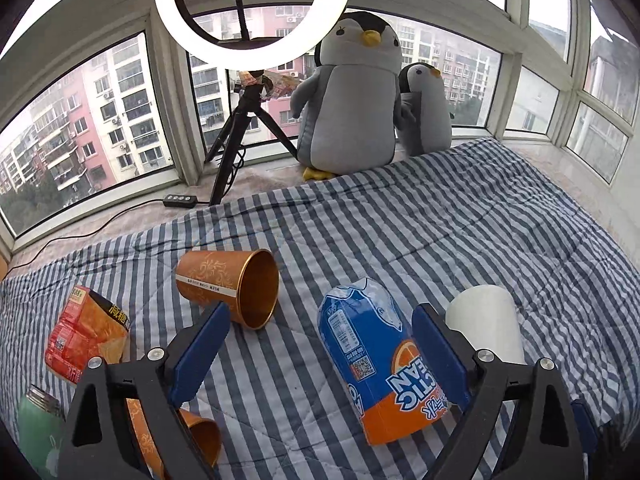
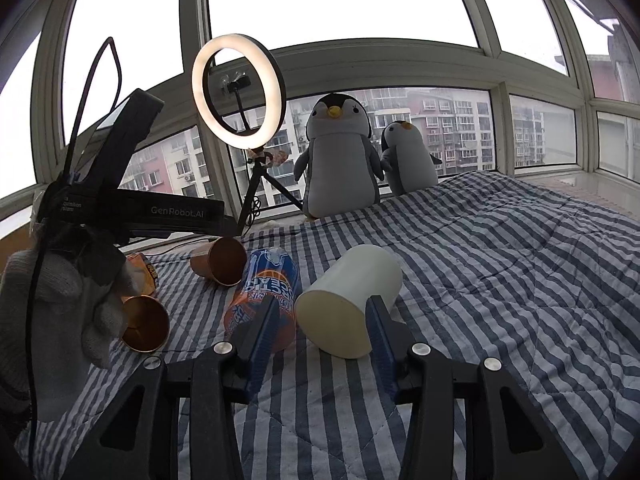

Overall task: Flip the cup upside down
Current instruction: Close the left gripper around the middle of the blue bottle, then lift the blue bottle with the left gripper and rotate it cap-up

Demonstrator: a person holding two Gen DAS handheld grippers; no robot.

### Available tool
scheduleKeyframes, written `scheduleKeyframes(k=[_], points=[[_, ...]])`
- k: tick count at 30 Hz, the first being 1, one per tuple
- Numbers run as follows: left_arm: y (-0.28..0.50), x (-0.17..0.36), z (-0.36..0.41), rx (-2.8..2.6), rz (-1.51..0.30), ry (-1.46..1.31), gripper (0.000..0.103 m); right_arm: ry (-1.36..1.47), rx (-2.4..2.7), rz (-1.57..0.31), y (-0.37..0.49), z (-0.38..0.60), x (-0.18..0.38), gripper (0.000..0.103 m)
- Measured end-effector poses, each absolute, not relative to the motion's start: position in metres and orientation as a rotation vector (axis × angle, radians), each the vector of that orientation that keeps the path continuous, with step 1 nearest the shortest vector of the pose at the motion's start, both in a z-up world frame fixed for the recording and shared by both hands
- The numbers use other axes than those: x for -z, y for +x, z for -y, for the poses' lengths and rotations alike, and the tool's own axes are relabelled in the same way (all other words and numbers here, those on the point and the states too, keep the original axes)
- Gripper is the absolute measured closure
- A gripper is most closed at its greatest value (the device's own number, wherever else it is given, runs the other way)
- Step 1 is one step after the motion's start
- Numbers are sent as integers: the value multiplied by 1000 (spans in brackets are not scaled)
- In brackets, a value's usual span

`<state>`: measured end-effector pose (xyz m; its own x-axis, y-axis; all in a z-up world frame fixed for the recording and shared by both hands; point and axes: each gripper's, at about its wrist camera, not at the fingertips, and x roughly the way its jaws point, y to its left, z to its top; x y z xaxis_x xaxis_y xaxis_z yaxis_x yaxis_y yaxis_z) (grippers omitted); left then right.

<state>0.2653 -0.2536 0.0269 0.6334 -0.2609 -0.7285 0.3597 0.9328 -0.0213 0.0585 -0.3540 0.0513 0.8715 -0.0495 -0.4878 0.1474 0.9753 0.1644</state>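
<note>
A white cup (image 2: 344,304) lies on its side on the striped blanket (image 2: 500,280), its flat end toward the right wrist camera. My right gripper (image 2: 324,300) is open, its blue pads (image 2: 382,336) on either side of that end, apart from it or barely touching. My left gripper (image 1: 322,310) is open over the blanket, with nothing held. An orange cup (image 1: 232,284) lies on its side just beyond its left fingertip. A second orange cup (image 1: 200,436) lies under that gripper's left arm. The white cup (image 1: 484,320) shows behind its right pad.
A blue and orange bottle (image 1: 372,368) lies between the orange and white cups. An orange snack box (image 1: 88,332) and a green flask (image 1: 36,428) sit at the left. Two plush penguins (image 1: 352,96) and a ring light on a tripod (image 1: 252,12) stand by the window. A gloved hand (image 2: 48,300) holds the left gripper.
</note>
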Motion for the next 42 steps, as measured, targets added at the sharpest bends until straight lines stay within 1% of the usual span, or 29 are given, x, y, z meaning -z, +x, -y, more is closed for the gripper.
scheduleKeyframes(k=[3, 7, 10, 12, 14, 24, 33, 35, 38, 39, 42], points=[[289, -18, 270, 355, -848, 120, 16, 210, 111, -487, 54, 357, -52, 62], [312, 0, 281, 381, -933, 82, 27, 233, 113, -488, 53, 362, -52, 62], [316, 12, 285, 390, -953, 99, 29, 237, 112, -494, 53, 365, -51, 62], [318, 18, 285, 398, -964, 107, 32, 237, 110, -505, 55, 365, -50, 62], [315, 19, 280, 408, -971, 92, 33, 240, 113, -509, 56, 366, -49, 62], [281, 16, 234, 432, -1004, 74, 33, 229, 110, -512, 55, 362, -49, 62], [269, 19, 220, 466, -1041, 46, 35, 224, 120, -515, 57, 362, -48, 62], [272, 19, 220, 471, -1052, 30, 34, 223, 123, -515, 56, 363, -48, 62], [280, 25, 222, 481, -1092, -1, 27, 224, 124, -516, 56, 363, -47, 62], [283, 27, 223, 481, -1102, -6, 22, 226, 125, -517, 56, 364, -47, 62], [290, 31, 226, 481, -1112, -16, 21, 229, 127, -519, 56, 365, -47, 62]])
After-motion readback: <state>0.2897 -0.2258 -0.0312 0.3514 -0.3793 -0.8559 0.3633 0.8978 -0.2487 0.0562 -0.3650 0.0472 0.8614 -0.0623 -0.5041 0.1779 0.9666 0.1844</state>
